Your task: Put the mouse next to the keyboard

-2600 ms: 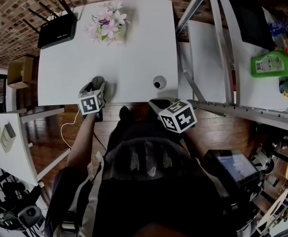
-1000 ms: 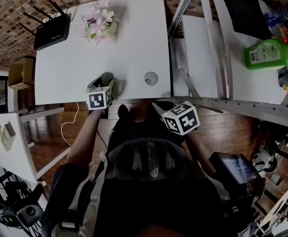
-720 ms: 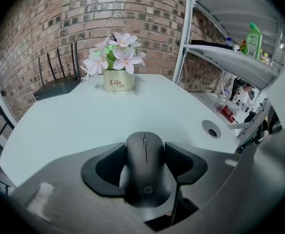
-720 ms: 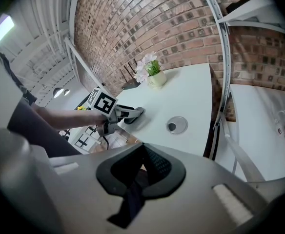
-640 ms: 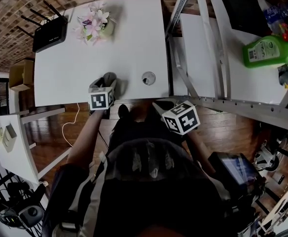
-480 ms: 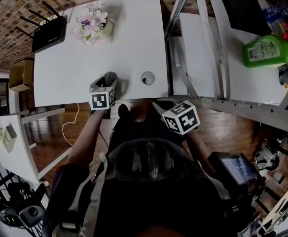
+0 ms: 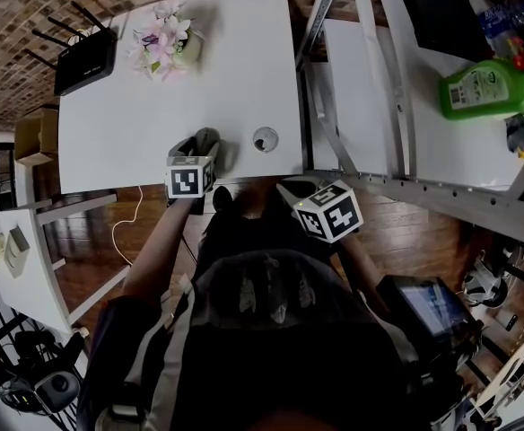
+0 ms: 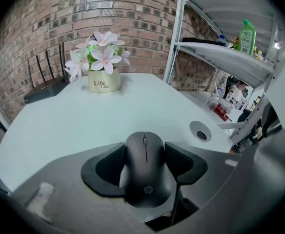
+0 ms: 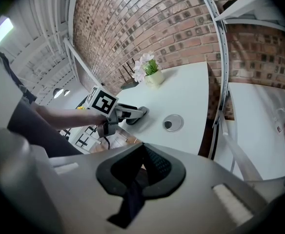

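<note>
**While the left tongs clamp the mouse, the right pair hangs shut and empty**

Since the white worktop (image 7: 154,106) fills most of the far left of the scene, it is the biggest thing in sight. One metal shelf rack (image 7: 370,79) stands against its right edge.

The person's left forearm (image 7: 159,250) reaches straight forward, bare, up to the near edge of the worktop. The right arm is bent and kept close to the body. It holds its marker cube (image 7: 331,212) short of the worktop, over the wooden floor (image 7: 406,232).

There are two pairs of tongs. The left tongs (image 7: 201,144) reach just past the near edge and point far across the surface. Their pads (image 8: 181,155) press both flanks of the one black mouse (image 8: 145,167). The mouse sits lengthwise between them with its scroll wheel facing away. Whether it touches the worktop I cannot tell. The right tongs (image 9: 142,165) have their pads pressed together with nothing between them.

One black router (image 7: 82,61) with antennas sits at the far left corner. Just right of it stands one pot of pink and white flowers (image 7: 168,43). One green bottle (image 7: 486,88) lies on the rack at far right. One round cable hole (image 7: 265,139) is set in the worktop near its near edge, just right of the left tongs.
</note>
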`<action>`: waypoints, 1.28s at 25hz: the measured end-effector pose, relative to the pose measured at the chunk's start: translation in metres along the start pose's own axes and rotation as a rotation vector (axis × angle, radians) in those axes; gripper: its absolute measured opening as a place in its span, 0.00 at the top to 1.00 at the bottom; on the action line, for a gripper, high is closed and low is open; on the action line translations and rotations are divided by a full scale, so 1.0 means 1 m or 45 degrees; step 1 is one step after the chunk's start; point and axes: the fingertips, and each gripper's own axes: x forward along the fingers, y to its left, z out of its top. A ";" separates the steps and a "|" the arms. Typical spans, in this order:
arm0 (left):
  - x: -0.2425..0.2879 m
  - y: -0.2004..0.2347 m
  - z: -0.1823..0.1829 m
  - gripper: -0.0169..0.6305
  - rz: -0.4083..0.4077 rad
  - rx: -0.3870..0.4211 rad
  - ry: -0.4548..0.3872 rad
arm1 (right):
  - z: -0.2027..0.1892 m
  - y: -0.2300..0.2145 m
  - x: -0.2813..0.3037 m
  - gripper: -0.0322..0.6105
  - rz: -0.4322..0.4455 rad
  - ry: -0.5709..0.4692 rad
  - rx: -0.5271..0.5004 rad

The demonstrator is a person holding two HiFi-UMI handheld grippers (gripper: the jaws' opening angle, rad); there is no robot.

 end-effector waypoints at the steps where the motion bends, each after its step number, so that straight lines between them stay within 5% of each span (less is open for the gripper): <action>1: 0.000 -0.004 0.001 0.56 -0.024 -0.009 0.002 | -0.001 0.000 0.000 0.94 -0.001 0.003 0.000; 8: 0.013 -0.055 0.004 0.56 -0.169 0.077 0.025 | -0.001 -0.002 -0.003 0.94 -0.016 0.007 0.000; 23: 0.020 -0.094 0.007 0.56 -0.283 0.156 0.035 | -0.004 -0.004 -0.004 0.94 -0.020 -0.008 0.018; 32: 0.014 -0.057 0.003 0.56 -0.153 0.184 0.043 | -0.005 -0.001 -0.002 0.94 -0.008 -0.009 0.020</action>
